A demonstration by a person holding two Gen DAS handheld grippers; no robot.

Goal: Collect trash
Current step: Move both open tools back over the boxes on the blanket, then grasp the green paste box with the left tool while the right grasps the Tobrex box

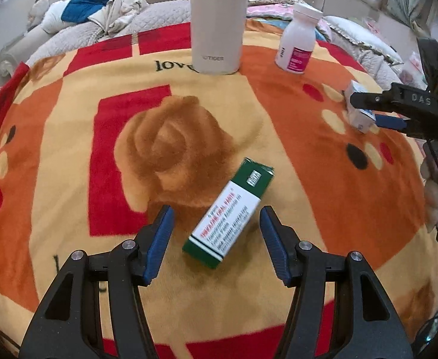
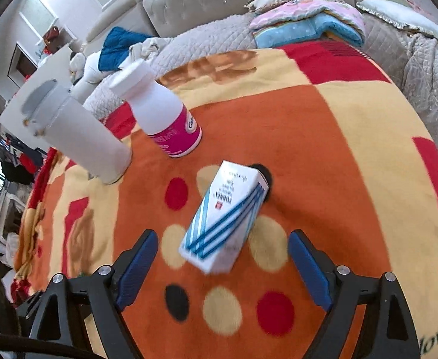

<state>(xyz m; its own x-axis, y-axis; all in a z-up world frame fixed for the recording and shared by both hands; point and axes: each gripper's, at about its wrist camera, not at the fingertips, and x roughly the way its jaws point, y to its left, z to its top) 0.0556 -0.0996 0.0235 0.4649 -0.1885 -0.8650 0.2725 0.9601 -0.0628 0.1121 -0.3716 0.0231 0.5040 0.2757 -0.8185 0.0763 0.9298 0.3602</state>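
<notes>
Lying flat on the blanket (image 1: 69, 149): two light, crushable cartons. Left gripper (image 1: 216, 227) open around green box (image 1: 228, 212); right gripper (image 2: 223, 254) open around white box (image 2: 225, 218), bottle (image 2: 162, 113) at eleven o'clock. Best pinched gently across long sides.

A bed spread with a fleece blanket (image 1: 69, 155) in orange, red and cream carries a green-and-white carton (image 1: 229, 211) lying flat, a blue-striped white carton (image 2: 225, 218), an upright beige flask (image 1: 217, 24) and a pink-labelled white bottle (image 2: 162, 113)

Left gripper (image 1: 216, 221) angled down, jaws apart, right gripper (image 2: 223, 248) angled down, jaws wide
</notes>
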